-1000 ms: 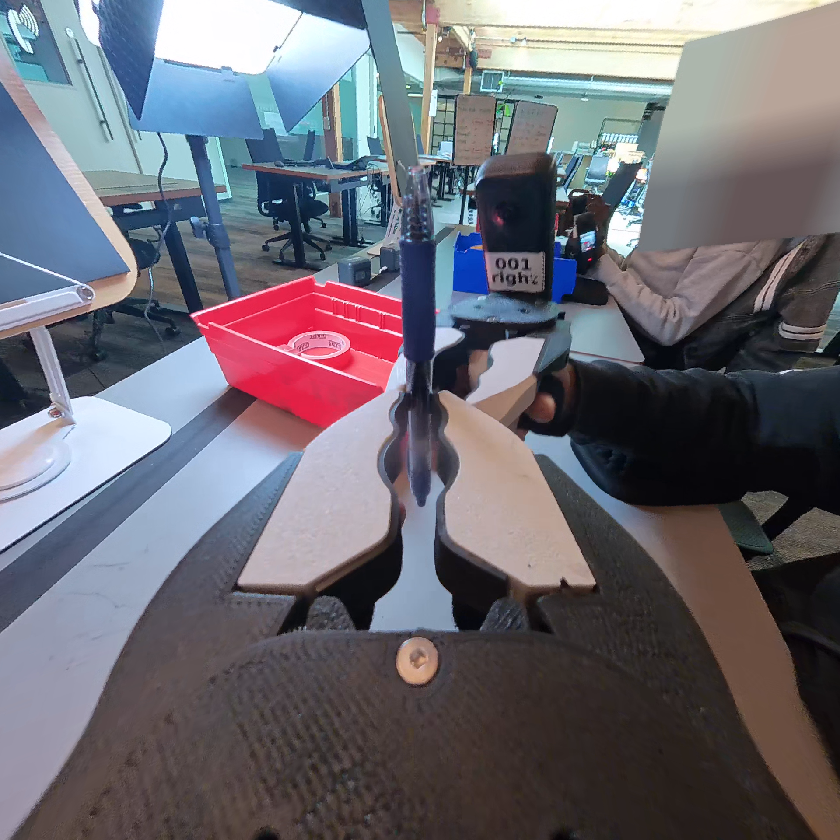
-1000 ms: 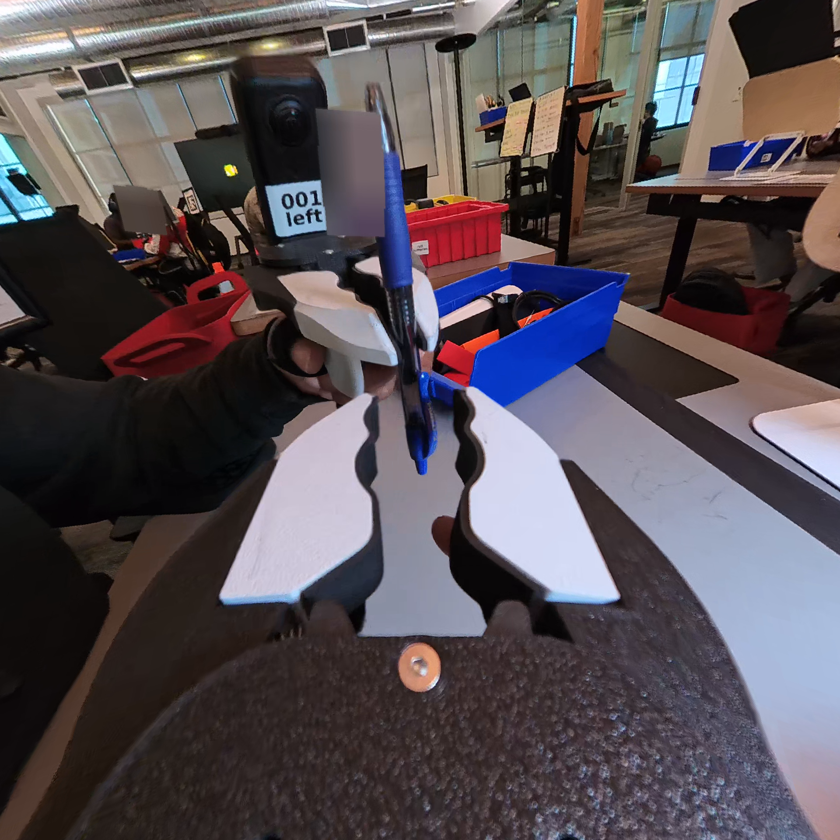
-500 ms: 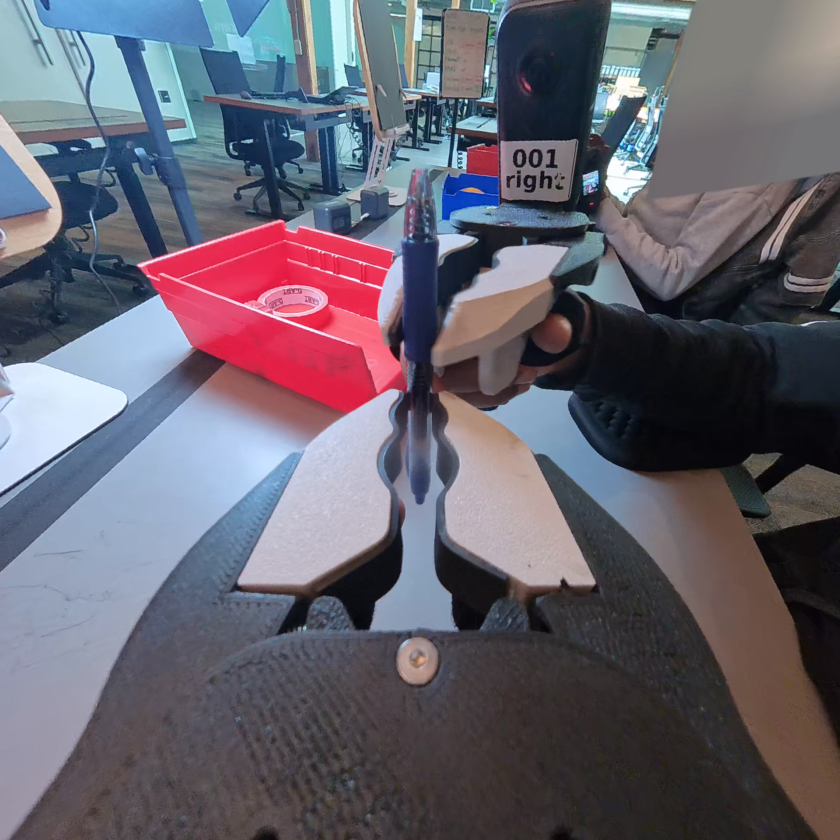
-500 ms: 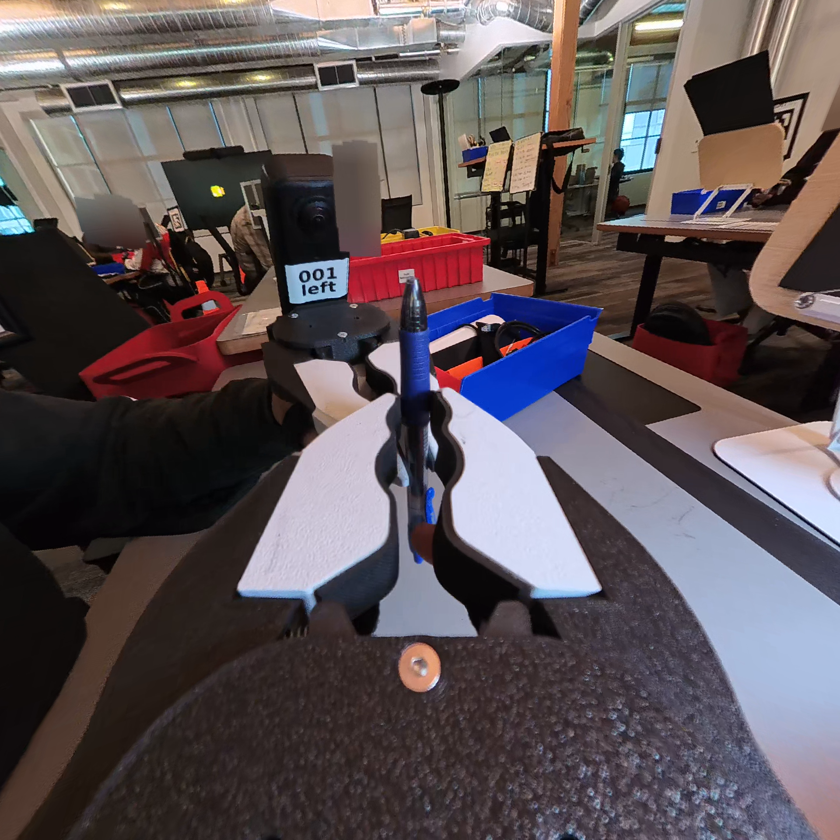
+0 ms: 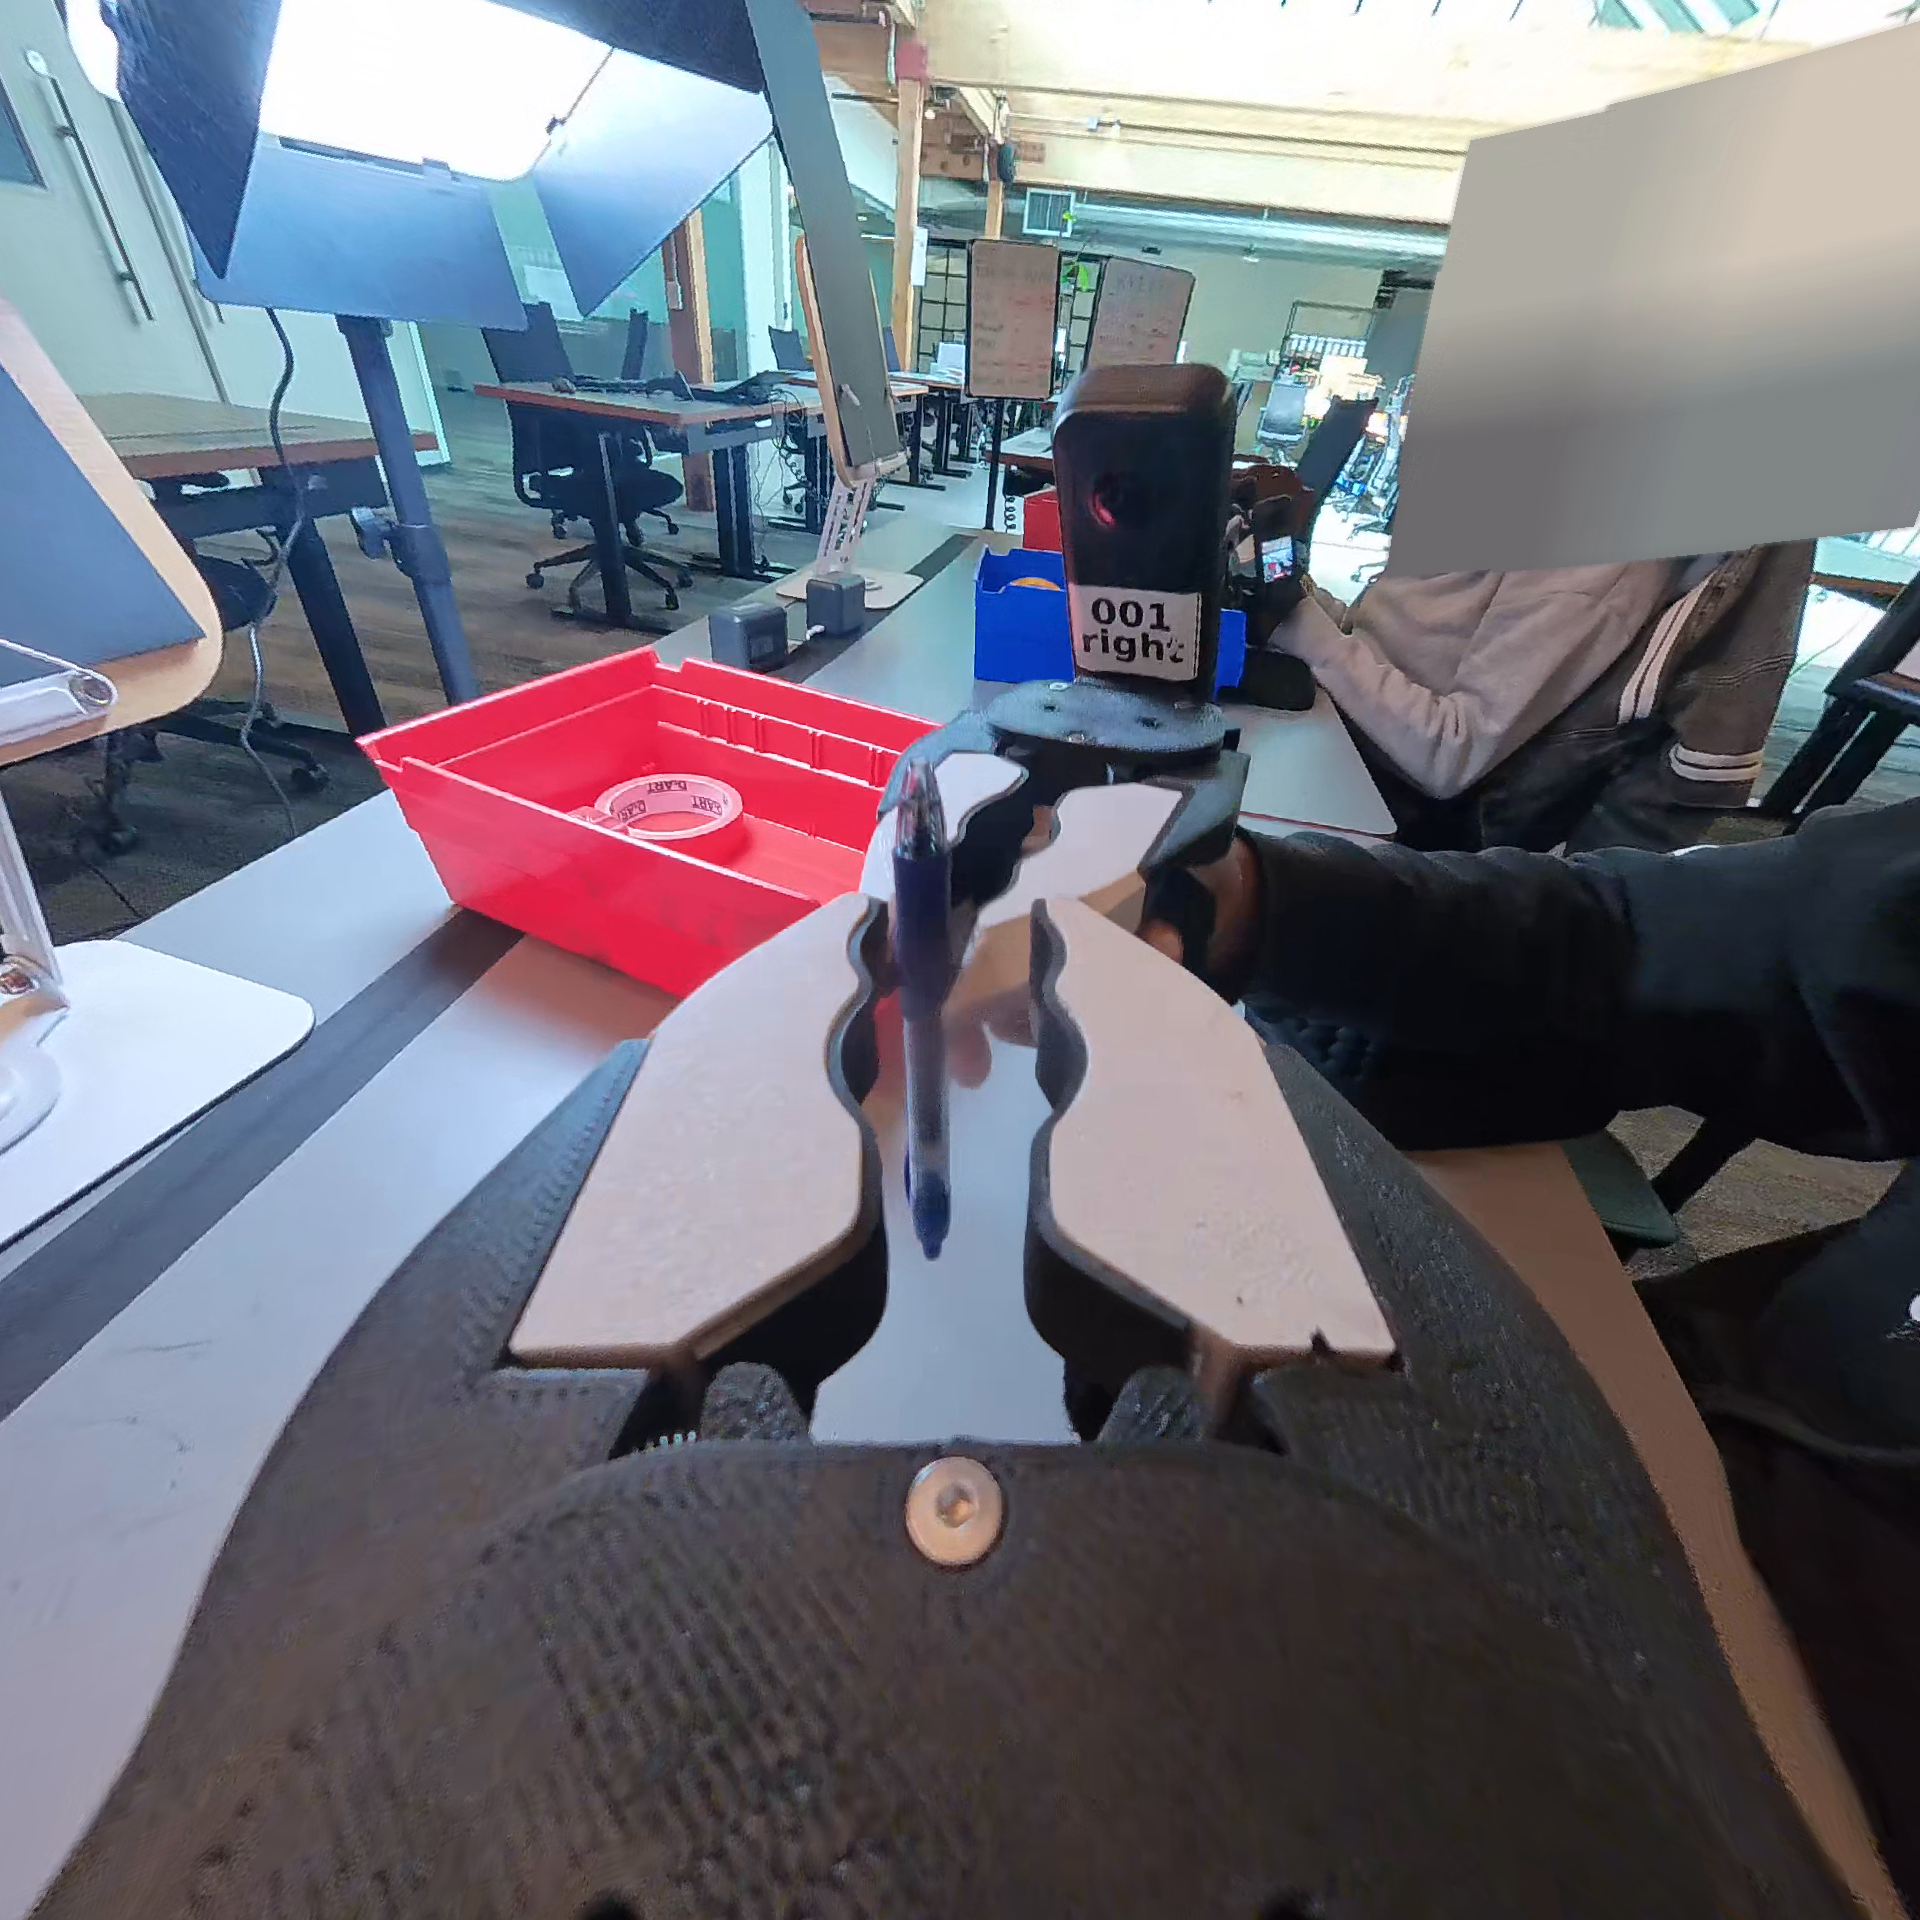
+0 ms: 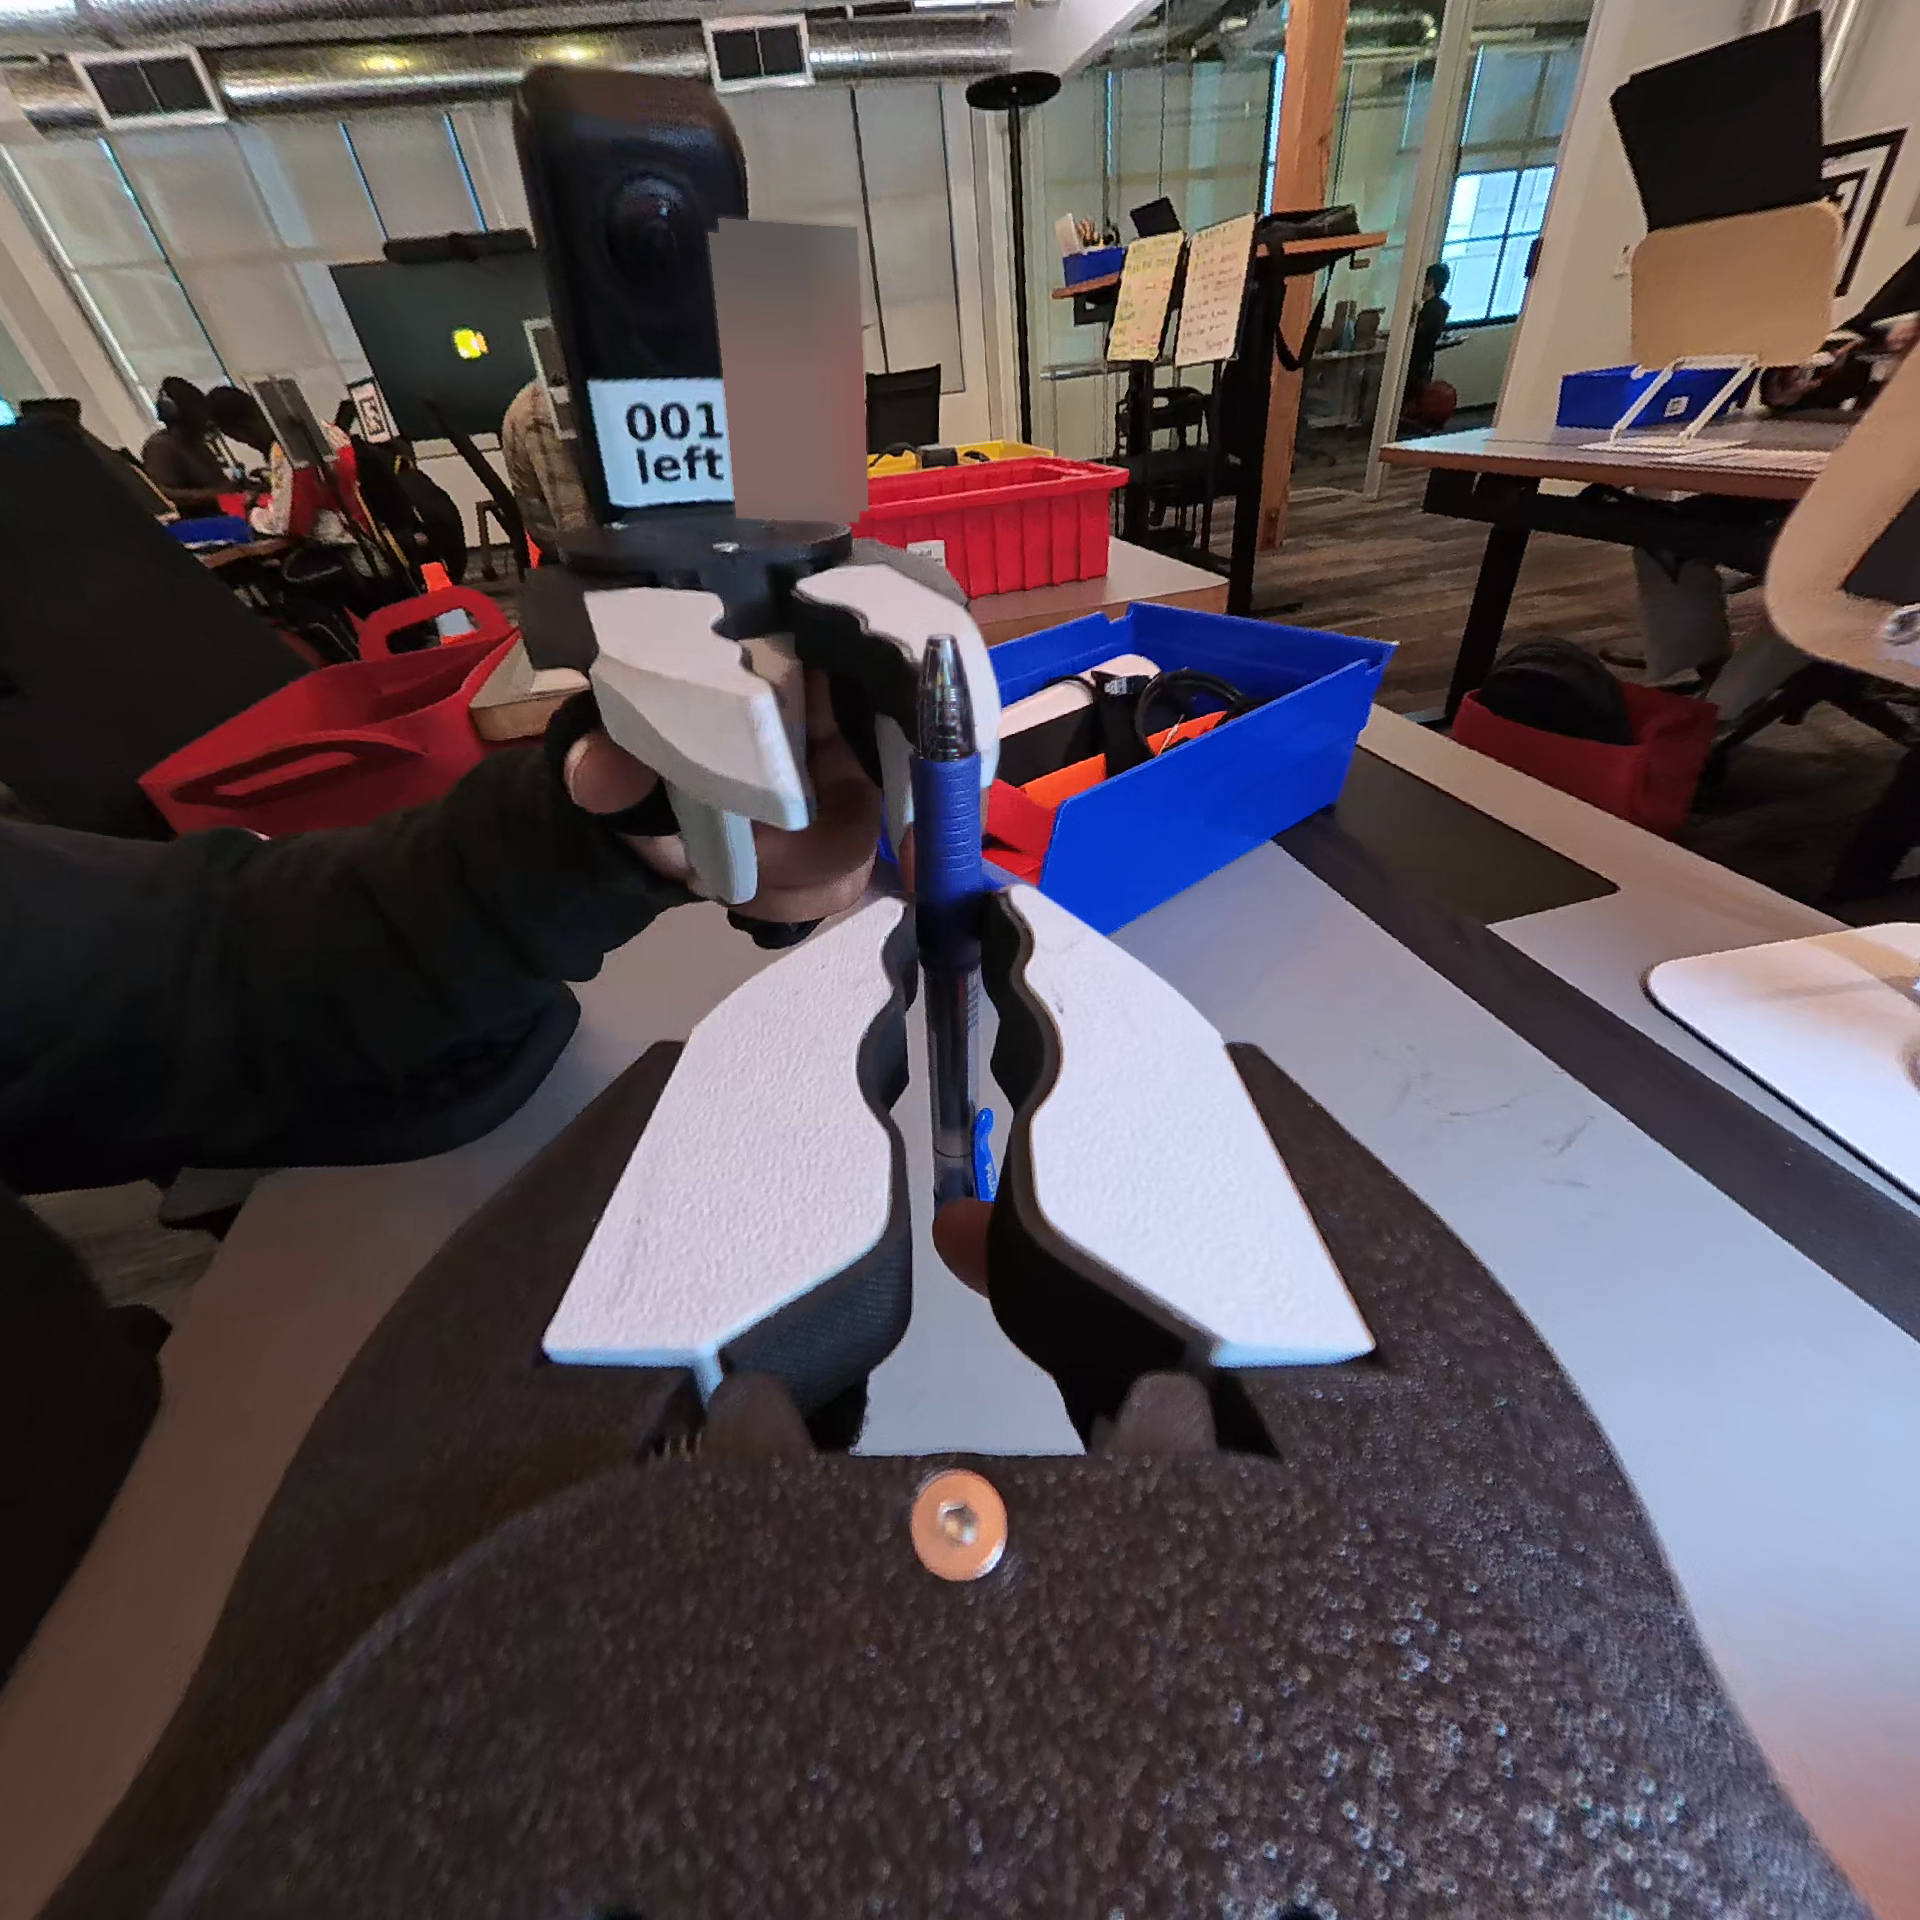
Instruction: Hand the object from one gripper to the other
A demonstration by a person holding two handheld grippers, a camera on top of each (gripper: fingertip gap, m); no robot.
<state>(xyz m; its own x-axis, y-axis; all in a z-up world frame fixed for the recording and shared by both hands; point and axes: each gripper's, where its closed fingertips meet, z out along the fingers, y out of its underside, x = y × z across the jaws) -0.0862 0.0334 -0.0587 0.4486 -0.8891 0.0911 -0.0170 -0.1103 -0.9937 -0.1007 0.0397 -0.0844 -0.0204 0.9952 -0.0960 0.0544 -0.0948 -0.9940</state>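
Handover nearly done: we see the slim blue plastic pen (image 6: 951, 935) upright, pinched by right tool (image 6: 951, 1039); left tool (image 5: 945, 1039) spread around it, next must back away cleanly.

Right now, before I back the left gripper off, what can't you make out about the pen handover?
- Left wrist view: whether the pen touches the left gripper's open jaws. The right gripper's grip point is hidden behind the pen.
- Right wrist view: the pen's rear end, dark and blurred between the shut jaws.
- Right wrist view: the blue bin's contents, cut off by its wall.
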